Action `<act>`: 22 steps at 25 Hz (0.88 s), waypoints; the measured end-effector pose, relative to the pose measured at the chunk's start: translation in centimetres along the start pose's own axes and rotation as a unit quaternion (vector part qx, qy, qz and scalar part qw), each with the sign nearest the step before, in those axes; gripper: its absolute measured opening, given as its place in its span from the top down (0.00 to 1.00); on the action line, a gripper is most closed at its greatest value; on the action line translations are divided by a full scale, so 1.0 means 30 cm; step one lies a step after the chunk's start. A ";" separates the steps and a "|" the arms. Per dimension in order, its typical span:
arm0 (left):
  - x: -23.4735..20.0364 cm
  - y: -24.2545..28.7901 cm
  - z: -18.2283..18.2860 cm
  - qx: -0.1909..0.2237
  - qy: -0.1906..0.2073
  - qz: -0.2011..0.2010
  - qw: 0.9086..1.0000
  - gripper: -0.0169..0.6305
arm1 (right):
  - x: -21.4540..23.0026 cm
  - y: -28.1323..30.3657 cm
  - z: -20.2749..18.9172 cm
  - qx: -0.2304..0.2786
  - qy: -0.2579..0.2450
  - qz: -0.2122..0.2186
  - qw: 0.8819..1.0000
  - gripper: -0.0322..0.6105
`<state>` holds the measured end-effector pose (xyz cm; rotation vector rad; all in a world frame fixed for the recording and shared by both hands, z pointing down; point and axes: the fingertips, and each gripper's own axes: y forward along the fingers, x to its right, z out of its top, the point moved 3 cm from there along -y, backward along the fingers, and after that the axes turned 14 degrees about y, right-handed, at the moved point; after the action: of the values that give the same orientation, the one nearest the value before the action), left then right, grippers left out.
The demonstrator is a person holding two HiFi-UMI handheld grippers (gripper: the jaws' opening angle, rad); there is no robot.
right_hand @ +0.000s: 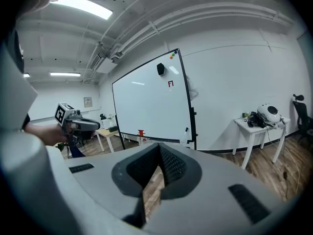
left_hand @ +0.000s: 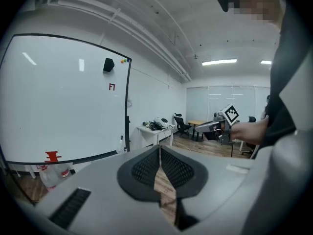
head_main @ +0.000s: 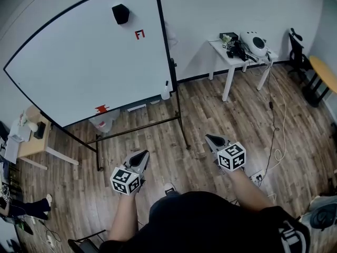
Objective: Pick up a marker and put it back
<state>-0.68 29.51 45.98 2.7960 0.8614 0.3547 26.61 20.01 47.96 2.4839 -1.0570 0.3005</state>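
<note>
1. Marker (head_main: 101, 108): a small red item, taken to be the marker though too small to confirm, was seen on the lower ledge of the whiteboard (head_main: 79, 62), well apart from both grippers.
2. Handling: it was judged light, rigid and smooth, so likely to roll or slip. A hold across the middle of the barrel was judged best.
3. Left gripper (head_main: 141, 157): the jaws were clenched tip to tip, with nothing held.
4. Right gripper (head_main: 213, 140): the jaws were likewise clenched and empty.
</note>
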 end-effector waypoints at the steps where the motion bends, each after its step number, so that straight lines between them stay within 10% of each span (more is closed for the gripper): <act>1: -0.012 0.008 -0.004 0.000 -0.003 0.000 1.000 0.95 | 0.007 0.016 0.001 -0.002 0.001 -0.002 1.000 0.95; 22: -0.404 0.235 -0.114 0.003 -0.025 -0.031 0.999 0.95 | 0.096 0.408 0.065 -0.027 0.017 -0.038 0.999 0.95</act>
<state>-7.66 17.22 48.96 2.7636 0.9354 0.2721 19.77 9.69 50.84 2.4557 -0.9426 0.2856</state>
